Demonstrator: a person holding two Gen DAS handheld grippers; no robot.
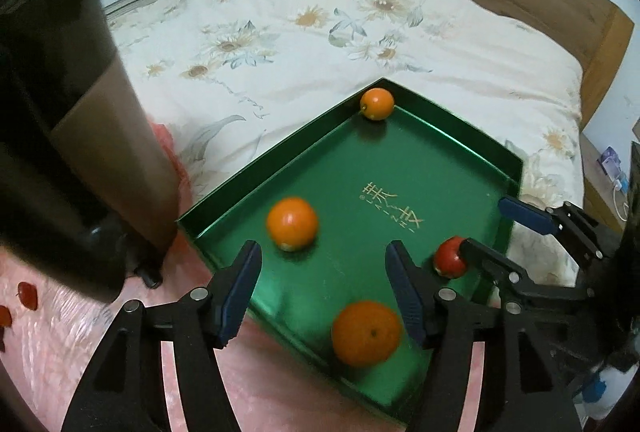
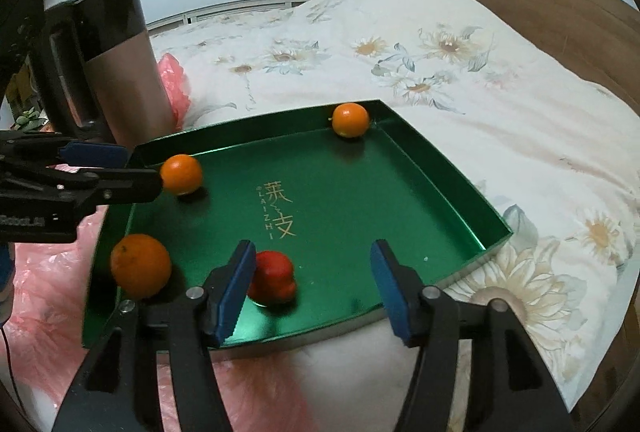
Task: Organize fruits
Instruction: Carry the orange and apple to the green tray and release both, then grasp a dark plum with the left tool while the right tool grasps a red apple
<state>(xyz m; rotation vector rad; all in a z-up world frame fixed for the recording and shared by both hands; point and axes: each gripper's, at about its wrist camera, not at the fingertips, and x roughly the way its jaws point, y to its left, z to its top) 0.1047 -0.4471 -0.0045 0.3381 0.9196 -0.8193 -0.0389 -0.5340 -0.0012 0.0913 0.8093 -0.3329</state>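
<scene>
Looking down through both wrist cameras, I see a shallow green metal tray (image 2: 420, 167) with gold lettering resting on the floral quilt (image 2: 460, 71). Four fruits lie in it: a small orange (image 2: 350, 119) in the far corner, a second orange (image 2: 181, 174) near the left gripper (image 1: 322, 282), a larger orange (image 2: 141, 265) at the near left rim, and a red fruit (image 2: 276, 280) just beside my right gripper (image 2: 312, 284). Both grippers' blue-padded jaws stand apart, clamped on nothing. A tall brown-and-black cylinder (image 2: 120, 63) stands beside the tray.
</scene>
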